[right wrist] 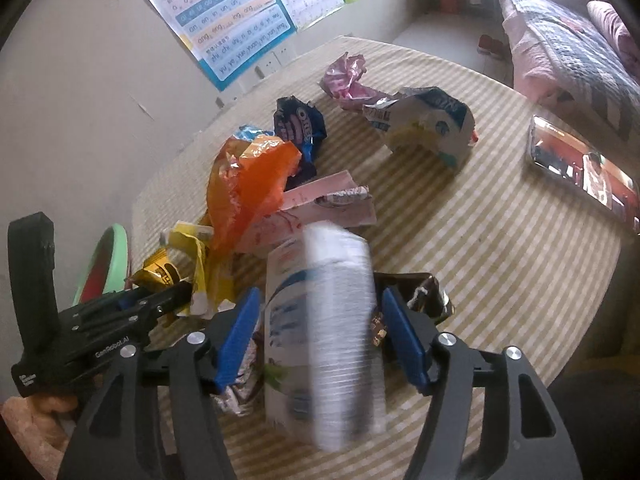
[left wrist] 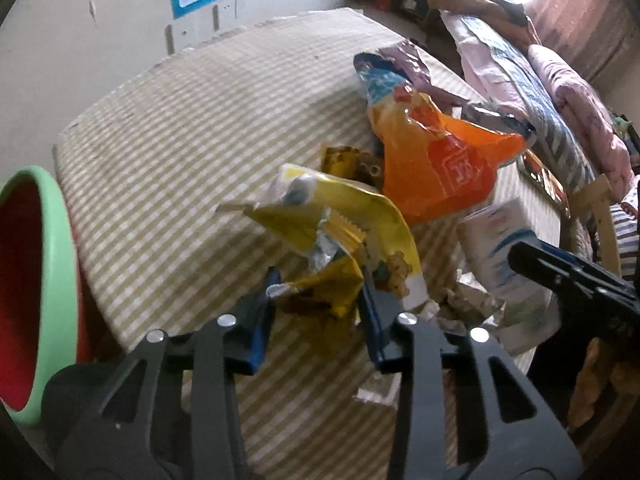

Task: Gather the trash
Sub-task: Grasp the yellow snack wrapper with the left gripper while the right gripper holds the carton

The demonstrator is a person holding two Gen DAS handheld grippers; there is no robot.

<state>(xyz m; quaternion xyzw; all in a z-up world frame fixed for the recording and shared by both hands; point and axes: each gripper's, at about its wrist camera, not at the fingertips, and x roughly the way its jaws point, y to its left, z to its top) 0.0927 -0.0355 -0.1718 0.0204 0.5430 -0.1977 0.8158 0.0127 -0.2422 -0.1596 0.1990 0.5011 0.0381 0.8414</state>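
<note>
My left gripper (left wrist: 318, 292) is shut on a crumpled yellow wrapper (left wrist: 320, 292), part of a yellow snack bag pile (left wrist: 344, 216) on the striped tablecloth (left wrist: 180, 128). An orange bag (left wrist: 440, 168) lies behind it. My right gripper (right wrist: 318, 312) is closed around a white tissue pack (right wrist: 324, 320), which looks blurred; the pack also shows in the left wrist view (left wrist: 504, 256). The right wrist view shows the orange bag (right wrist: 252, 184), an Oreo wrapper (right wrist: 300, 128), a pink wrapper (right wrist: 346, 76), a white-blue bag (right wrist: 428, 120) and pink paper (right wrist: 332, 204).
A green-rimmed red bin (left wrist: 36, 292) stands at the table's left edge, also in the right wrist view (right wrist: 104, 268). A phone (right wrist: 580, 164) lies on the table at the right. A bed with quilts (left wrist: 560, 92) is beyond the table. Posters (right wrist: 224, 12) hang on the wall.
</note>
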